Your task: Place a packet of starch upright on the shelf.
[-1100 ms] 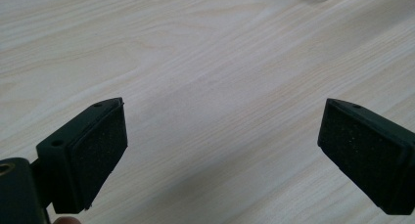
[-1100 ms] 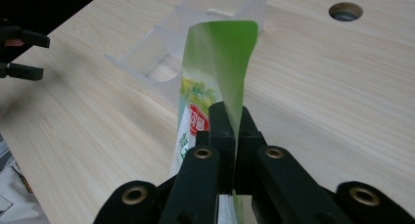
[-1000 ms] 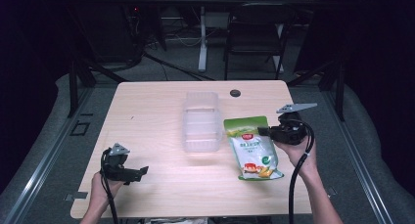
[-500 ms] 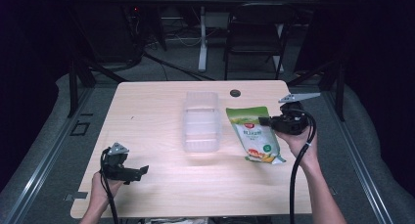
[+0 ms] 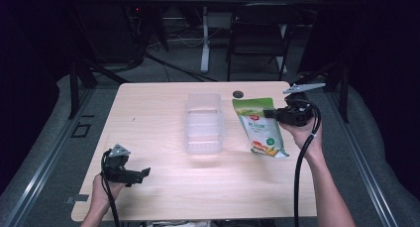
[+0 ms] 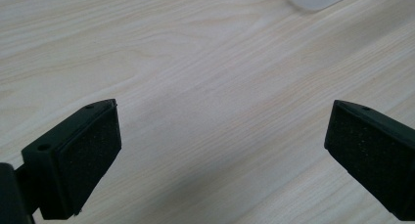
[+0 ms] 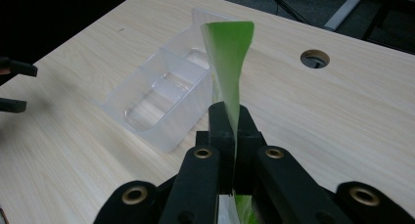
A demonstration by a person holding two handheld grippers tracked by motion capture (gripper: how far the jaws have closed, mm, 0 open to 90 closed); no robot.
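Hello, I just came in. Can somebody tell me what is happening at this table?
A person works at a wooden table with a gripper in each hand. The right gripper is shut on the edge of a green snack pouch and holds it lifted beside a clear plastic container with compartments. The left gripper is open with nothing between its jaws, low over the near left part of the table. The pouch is not yet in the container.

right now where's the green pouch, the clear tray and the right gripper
green pouch [image 5: 257, 130], high view, on its printed front
clear tray [image 5: 203, 146], high view, on its near rim
right gripper [image 7: 230, 123], right gripper view, at the jaw tips pinching the pouch edge
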